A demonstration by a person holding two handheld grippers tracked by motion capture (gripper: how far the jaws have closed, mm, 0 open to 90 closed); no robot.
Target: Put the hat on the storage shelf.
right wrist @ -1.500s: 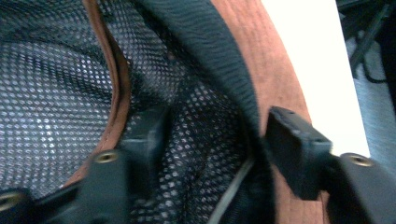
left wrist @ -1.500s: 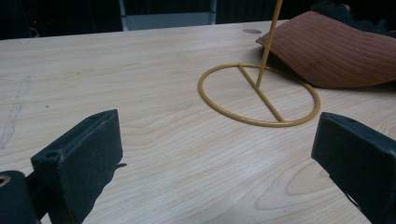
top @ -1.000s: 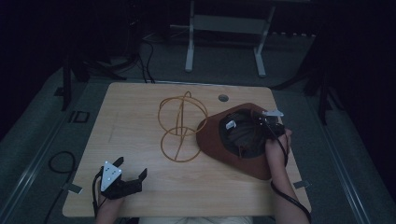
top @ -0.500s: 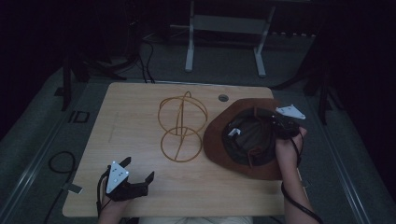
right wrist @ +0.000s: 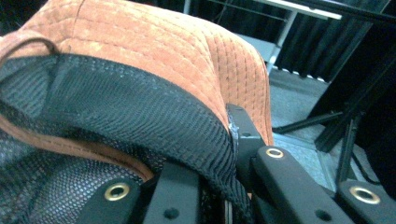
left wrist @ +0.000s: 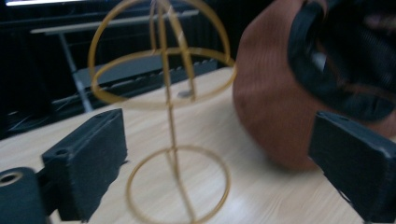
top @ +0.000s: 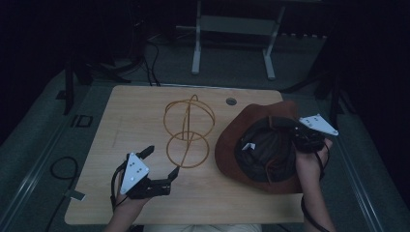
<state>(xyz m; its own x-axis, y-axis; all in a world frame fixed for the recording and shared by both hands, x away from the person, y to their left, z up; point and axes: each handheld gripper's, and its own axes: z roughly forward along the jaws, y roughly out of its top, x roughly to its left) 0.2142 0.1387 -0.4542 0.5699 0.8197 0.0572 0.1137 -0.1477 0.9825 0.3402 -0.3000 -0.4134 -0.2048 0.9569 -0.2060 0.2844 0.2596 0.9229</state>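
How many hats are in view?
1. A brown hat at the table's right side, turned lining-up, its edge pinched by the right gripper. Nothing else hat-like shows beside the wire stand.

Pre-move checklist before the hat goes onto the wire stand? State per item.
1. Right tongs shut on the hat at its brim: ok.
2. Hat opening faces up, not down toward the stand: not ok.
3. Wire stand upright on the table: ok.
4. Left tongs open and holding nothing: ok.
5. Stand's top ring apart from the hat: ok.
6. Grip firm enough to turn the hat over: cannot tell.
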